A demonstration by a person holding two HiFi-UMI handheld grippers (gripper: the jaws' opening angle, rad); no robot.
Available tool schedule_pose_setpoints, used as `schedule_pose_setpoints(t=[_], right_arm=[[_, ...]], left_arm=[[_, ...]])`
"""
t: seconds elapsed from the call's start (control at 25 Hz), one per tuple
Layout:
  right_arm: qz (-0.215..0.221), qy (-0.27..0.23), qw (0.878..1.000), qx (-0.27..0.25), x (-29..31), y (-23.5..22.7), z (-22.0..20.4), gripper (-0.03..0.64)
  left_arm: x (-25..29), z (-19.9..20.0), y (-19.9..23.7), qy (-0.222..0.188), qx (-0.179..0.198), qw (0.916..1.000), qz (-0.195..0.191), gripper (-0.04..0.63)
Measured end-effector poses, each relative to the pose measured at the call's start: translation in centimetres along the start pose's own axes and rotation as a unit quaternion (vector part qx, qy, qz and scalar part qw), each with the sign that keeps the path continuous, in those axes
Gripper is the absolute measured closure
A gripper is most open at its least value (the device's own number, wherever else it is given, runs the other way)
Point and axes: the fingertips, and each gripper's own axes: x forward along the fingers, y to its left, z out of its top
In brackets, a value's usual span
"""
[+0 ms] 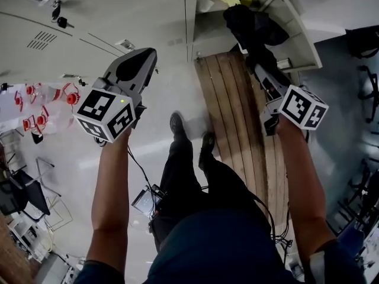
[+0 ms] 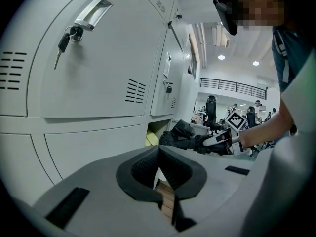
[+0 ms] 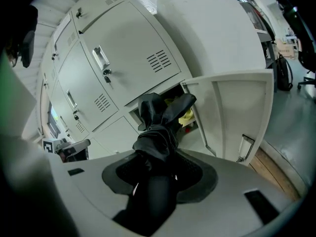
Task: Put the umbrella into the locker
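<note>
A folded black umbrella (image 1: 246, 25) sticks out of my right gripper (image 1: 260, 70), whose jaws are shut on its lower part. Its loose top (image 3: 158, 132) reaches the mouth of a low open locker (image 3: 175, 100), whose door (image 3: 237, 112) swings out to the right. Something yellow (image 3: 186, 115) lies inside the locker. In the left gripper view the umbrella (image 2: 185, 137) and the right gripper (image 2: 219, 139) show in front of that opening. My left gripper (image 1: 145, 55) hangs to the left before closed locker doors, its jaws (image 2: 159, 169) shut with nothing in them.
A strip of wooden planks (image 1: 237, 117) runs along the floor up to the lockers. Keys (image 2: 64, 41) hang in a closed door on the left. The person's legs (image 1: 189, 158) stand between both arms. Red items (image 1: 35, 99) lie at far left; office chairs (image 1: 364, 93) at right.
</note>
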Motion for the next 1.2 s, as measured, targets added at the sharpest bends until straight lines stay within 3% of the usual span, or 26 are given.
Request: schedule_pose_setpoints(t=[1.2], right_arm=[[-0.017,0.053,0.998,0.004,17.9,-8.7,-8.8,0.419]], left_arm=[[6.0,-11.8,6.4,0.028,-0.061,0.9976,0.014,0.577]])
